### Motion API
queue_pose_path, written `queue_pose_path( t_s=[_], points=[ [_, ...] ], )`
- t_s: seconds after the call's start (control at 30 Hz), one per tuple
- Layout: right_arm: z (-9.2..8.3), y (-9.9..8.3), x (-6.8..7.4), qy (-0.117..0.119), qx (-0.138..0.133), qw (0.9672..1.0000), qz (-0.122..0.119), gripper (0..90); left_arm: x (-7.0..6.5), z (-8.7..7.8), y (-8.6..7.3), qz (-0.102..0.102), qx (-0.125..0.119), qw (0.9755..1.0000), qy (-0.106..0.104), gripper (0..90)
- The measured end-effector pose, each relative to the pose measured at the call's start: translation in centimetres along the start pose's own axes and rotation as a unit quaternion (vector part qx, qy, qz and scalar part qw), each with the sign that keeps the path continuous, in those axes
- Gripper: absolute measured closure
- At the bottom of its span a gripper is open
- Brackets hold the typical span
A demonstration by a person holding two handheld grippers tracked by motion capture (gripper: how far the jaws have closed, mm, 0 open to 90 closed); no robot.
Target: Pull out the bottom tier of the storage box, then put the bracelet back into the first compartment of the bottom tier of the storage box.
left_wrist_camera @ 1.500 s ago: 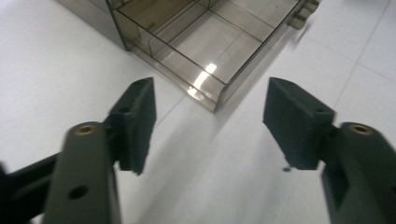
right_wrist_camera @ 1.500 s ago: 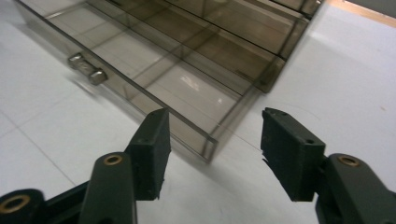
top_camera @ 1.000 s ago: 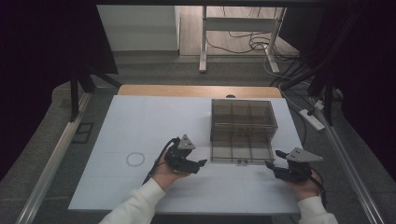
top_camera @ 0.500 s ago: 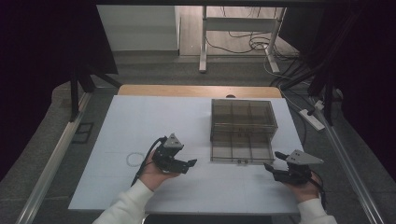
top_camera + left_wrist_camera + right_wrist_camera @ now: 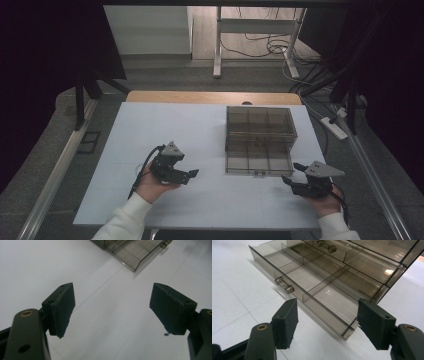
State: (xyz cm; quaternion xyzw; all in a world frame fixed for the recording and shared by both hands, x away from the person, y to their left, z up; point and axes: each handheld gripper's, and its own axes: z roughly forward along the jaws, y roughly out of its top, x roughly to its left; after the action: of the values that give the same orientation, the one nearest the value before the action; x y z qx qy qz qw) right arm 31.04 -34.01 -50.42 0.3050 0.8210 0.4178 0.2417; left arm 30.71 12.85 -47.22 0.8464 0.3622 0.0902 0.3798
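White tabletop (image 5: 210,135) fills the middle of a dim room, with cables and a desk frame at 12 o'clock. A smoked-clear drawer organizer (image 5: 260,132) sits right of centre, its lower drawer (image 5: 259,160) pulled out toward the person, divided into 3 bare compartments, with a knob handle (image 5: 284,285) at its front. The right gripper (image 5: 296,176) waits at the drawer's 5 o'clock corner, jaws spread and holding nothing. The left gripper (image 5: 190,175), well apart at 9 o'clock, is likewise spread and empty. A push from that corner, I judge, could skew the drawer or slide the whole light box. Its transparent walls blur into one another, so I cannot tell whether the upper tier holds anything.
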Motion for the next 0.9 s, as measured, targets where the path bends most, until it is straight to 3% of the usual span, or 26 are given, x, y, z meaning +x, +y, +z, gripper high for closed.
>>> queue_pose_path(
  t_s=[0.37, 0.9],
  points=[
    [0.0, -0.2, 0.1, -0.004, 0.008, 0.9999, -0.006, 33.3, 2.2, -2.4, -1.3, -0.021, 0.007, 0.9997, 0.013, 21.4],
    [0.1, -0.3, 0.2, -0.005, 0.012, 0.9999, -0.009, 33.3, 3.9, -3.5, -2.4, -0.041, 0.014, 0.9987, 0.026, 21.2]
  ],
)
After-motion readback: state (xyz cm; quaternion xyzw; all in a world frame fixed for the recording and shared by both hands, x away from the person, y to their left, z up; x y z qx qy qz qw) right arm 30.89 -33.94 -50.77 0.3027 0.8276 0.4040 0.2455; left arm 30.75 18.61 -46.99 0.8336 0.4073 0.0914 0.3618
